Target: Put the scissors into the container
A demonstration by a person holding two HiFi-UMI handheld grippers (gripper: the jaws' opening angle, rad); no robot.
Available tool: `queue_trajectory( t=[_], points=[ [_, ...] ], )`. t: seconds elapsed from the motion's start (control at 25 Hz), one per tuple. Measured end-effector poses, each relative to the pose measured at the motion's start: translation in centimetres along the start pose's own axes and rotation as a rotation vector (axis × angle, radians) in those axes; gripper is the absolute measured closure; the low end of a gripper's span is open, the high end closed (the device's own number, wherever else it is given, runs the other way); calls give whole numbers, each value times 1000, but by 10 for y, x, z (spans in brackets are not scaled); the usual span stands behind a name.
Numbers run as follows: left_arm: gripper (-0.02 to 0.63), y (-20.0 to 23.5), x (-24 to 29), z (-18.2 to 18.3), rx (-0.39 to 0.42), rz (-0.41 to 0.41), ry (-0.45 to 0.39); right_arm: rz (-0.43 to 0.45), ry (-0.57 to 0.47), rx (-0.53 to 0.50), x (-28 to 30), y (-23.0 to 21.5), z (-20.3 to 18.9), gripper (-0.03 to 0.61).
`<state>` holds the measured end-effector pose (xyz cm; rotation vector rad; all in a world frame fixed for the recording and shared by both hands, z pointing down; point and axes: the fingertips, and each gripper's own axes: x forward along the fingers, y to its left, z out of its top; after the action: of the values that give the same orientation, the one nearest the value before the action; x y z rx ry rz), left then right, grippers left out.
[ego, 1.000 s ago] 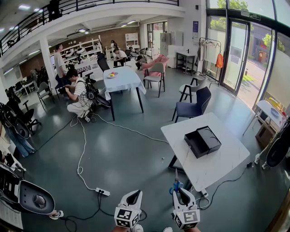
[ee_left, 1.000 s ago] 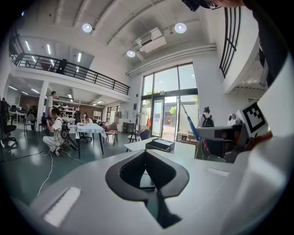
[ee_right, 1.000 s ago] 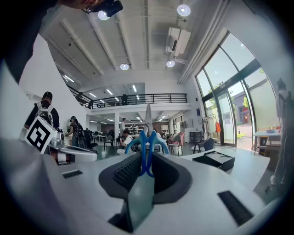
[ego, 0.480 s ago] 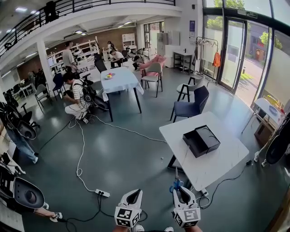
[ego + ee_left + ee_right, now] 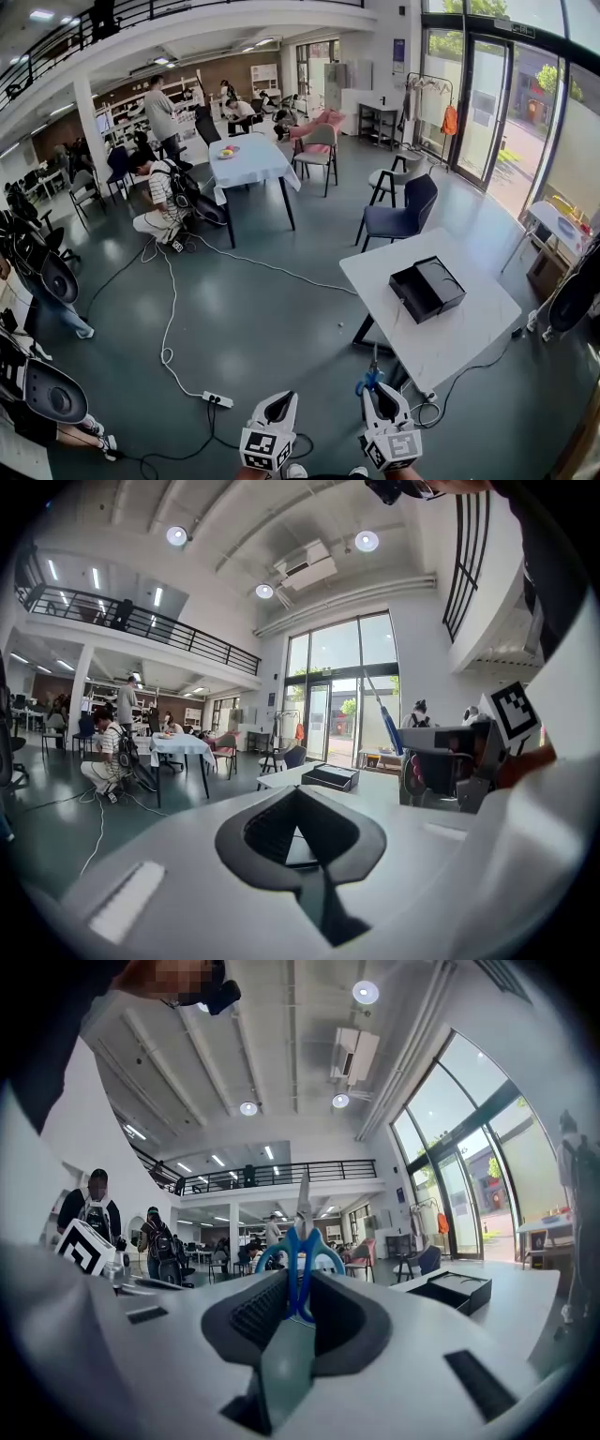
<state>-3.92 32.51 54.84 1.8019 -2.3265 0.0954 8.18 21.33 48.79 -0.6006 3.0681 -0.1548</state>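
- Between the jaws of the right claw [image 5: 298,1288] sit the scissors [image 5: 300,1241], clamped at their blue handles, with the blades pointing away.
- Beside it, the left claw [image 5: 298,799] has its jaws together on nothing.
- Ahead of both, the black container [image 5: 427,289] lies open on the white desk [image 5: 459,342], well apart from the scissors.

The scissors [image 5: 298,1269] are half hidden by the right claw [image 5: 299,1309] — container [image 5: 427,288] interior unreadable.
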Motion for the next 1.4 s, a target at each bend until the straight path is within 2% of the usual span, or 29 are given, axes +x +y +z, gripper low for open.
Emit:
queue_trajectory(
  t=[0.32, 0.56, 0.68, 0.8, 0.88, 1.12, 1.4],
  points=[
    [603, 20, -12, -15, 35, -65, 30, -43, 23, -13, 25, 14, -17, 500],
    [603, 36, 7, -8, 27, -49, 33, -45, 26, -12, 44, 3, -15, 500],
    [603, 35, 31, 1, 41, -50, 38, -35, 41, -19, 57, -11, -16, 500],
    [603, 12, 62, 16, 61, -110, 18, -24, 59, -26, 68, -33, -17, 500],
    [603, 6, 85, 23, 54, -122, 7, -19, 60, -16, 76, -49, -17, 500],
    [604, 3, 148, 37, 45, -98, 9, 9, 27, -19, 96, -95, 2, 500],
    [603, -6, 200, 50, 25, -64, 5, 34, 37, 4, 110, -142, -2, 500]
  ],
)
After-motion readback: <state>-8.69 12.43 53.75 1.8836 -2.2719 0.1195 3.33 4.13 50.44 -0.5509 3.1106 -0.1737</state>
